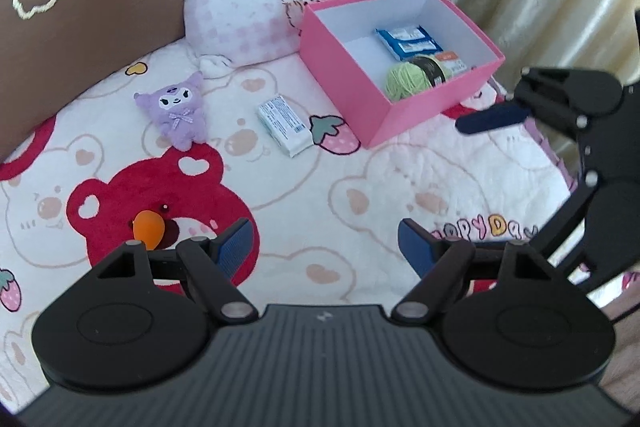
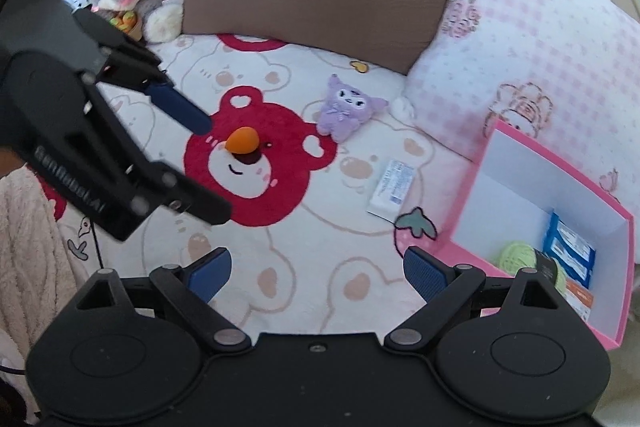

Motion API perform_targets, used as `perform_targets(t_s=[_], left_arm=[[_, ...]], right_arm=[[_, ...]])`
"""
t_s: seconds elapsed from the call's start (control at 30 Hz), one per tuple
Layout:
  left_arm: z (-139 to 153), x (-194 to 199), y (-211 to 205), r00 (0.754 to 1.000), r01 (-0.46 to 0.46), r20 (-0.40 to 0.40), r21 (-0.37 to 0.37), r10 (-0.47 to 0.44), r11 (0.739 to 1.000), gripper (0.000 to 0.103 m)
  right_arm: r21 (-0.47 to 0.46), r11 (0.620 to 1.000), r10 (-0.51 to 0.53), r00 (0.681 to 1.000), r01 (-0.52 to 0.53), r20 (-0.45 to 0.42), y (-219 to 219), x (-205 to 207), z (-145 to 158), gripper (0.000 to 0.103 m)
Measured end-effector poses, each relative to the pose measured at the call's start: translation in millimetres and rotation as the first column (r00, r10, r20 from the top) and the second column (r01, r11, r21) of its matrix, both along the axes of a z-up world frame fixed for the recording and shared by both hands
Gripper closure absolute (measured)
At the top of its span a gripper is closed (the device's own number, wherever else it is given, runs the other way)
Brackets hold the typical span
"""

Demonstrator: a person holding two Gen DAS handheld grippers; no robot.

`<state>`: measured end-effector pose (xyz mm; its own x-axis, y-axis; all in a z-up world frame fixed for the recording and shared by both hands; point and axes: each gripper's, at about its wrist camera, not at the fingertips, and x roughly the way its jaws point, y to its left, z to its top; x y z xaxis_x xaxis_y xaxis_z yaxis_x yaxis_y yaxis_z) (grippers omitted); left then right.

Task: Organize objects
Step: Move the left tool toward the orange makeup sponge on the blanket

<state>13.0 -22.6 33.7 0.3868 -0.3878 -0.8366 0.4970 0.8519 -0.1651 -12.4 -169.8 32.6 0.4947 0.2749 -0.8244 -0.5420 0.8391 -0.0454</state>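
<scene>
two grippers, left gripper (image 1: 326,243) and right gripper (image 2: 316,267), wide open, holding nothing, above the bed (image 1: 320,187) near orange egg-shaped toy (image 1: 149,228), purple plush (image 1: 176,115), pink box (image 1: 344,83).

The bedspread (image 1: 304,187) carried colourful letters near its right edge, partly hidden, reading "ppyDay". The left gripper (image 2: 208,163) bore white lettering, "GenRobot.AI". Package print stayed unreadable.

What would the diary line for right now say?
left gripper: open, empty | right gripper: open, empty | pink box: yarn, packets inside | orange egg toy, purple plush, white pack: on blanket
</scene>
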Motion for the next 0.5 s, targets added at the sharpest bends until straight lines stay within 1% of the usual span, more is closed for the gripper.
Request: perform_targets(t_s=[0.1,0.2,0.27,0.33,0.5], left_arm=[[-3.1,4.1,9.2,1.000,-0.018,0.006,-0.026,0.018,1.000,0.024],[-4.3,5.9,17.5,0.999,-0.033,0.020,-0.095,0.035,0.995,0.024],[-9.4,6.6,19.6,1.000,-0.022,0.010,-0.105,0.023,0.994,0.023],[-16.6,7.2,24.3,0.999,-0.038,0.001,-0.105,0.038,0.994,0.023],[-39.0,17.9,46.1,0.994,-0.101,-0.059,-0.128,0.094,0.987,0.022]], right_arm=[[0.004,1.000,0.025,1.000,-0.025,0.012,9.8,3.3,-1.9,0.008],[0.032,0.998,0.061,0.998,-0.062,0.029,23.7,7.2,-8.9,0.008],[0.037,0.996,0.081,0.996,-0.082,0.029,34.9,10.8,-13.7,0.008],[0.056,0.992,0.109,0.994,-0.111,0.026,44.9,13.7,-17.5,0.008],[-0.011,0.987,0.163,0.985,-0.163,0.063,73.4,17.5,-35.6,0.008]])
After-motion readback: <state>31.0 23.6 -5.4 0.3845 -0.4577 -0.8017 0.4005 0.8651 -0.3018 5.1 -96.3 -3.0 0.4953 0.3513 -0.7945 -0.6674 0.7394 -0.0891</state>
